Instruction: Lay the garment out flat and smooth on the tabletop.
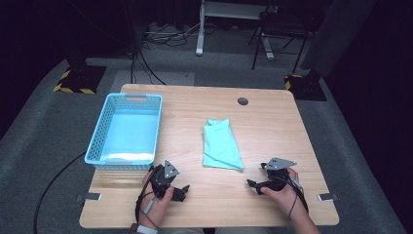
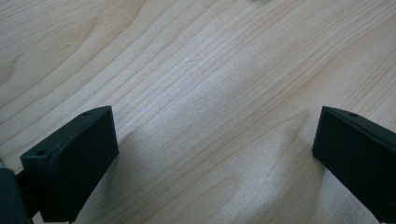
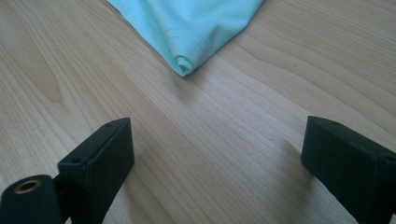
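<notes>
— While you rest both hands at the near edge of the worktop point(image 1: 272, 105), I want to ask: why are the left tongs point(image 1: 181, 190) so far from the cloth point(image 1: 221, 144)?

— You keep them low beside the blue basket point(image 1: 127, 127), I think, because the basket is the likely place for the cloth. It stands on your left with nothing inside, its near rim just in front of your left hand point(image 1: 158, 197).

— And the cloth itself, where does it lie?

— It lies folded in the middle of the worktop, between the two hands and a little further away, well apart from the basket. In the right gripper view one folded corner point(image 3: 183, 65) points toward you, just ahead of the right tongs point(image 3: 217, 161).

— Are the tongs gripping something?

— No. Both pairs are released, the jaws wide apart with only bare wood between them.

— So why is the right one turned like this?

— You aim it at that near corner, probably because a folded corner is thick and easy to pinch. I judge the picking up is not yet begun.
</notes>
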A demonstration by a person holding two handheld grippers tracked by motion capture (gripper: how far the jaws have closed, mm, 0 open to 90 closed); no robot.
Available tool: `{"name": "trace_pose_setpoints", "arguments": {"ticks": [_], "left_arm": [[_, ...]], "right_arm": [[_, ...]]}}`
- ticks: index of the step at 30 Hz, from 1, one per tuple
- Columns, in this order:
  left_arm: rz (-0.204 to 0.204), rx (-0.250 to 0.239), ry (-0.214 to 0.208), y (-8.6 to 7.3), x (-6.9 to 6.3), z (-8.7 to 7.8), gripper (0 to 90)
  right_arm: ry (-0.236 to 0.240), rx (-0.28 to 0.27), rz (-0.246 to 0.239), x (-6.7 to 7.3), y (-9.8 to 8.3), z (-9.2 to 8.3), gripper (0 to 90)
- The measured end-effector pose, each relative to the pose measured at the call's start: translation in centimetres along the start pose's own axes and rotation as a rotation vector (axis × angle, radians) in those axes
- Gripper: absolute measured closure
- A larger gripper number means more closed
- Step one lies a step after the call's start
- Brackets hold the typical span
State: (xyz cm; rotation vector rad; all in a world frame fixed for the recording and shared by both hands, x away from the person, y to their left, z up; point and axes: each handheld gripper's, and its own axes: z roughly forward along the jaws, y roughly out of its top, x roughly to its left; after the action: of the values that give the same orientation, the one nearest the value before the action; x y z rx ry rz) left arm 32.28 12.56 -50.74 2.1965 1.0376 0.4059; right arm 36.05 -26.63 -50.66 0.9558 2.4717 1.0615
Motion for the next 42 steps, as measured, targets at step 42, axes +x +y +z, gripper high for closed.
{"name": "trace_pose_setpoints", "arguments": {"ticks": [42], "left_arm": [[-0.007, 0.000, 0.005, 0.0, 0.0, 0.0, 0.1]], "right_arm": [[-0.003, -0.013, -0.042, 0.3, 3.2, -2.0, 17.6]]}}
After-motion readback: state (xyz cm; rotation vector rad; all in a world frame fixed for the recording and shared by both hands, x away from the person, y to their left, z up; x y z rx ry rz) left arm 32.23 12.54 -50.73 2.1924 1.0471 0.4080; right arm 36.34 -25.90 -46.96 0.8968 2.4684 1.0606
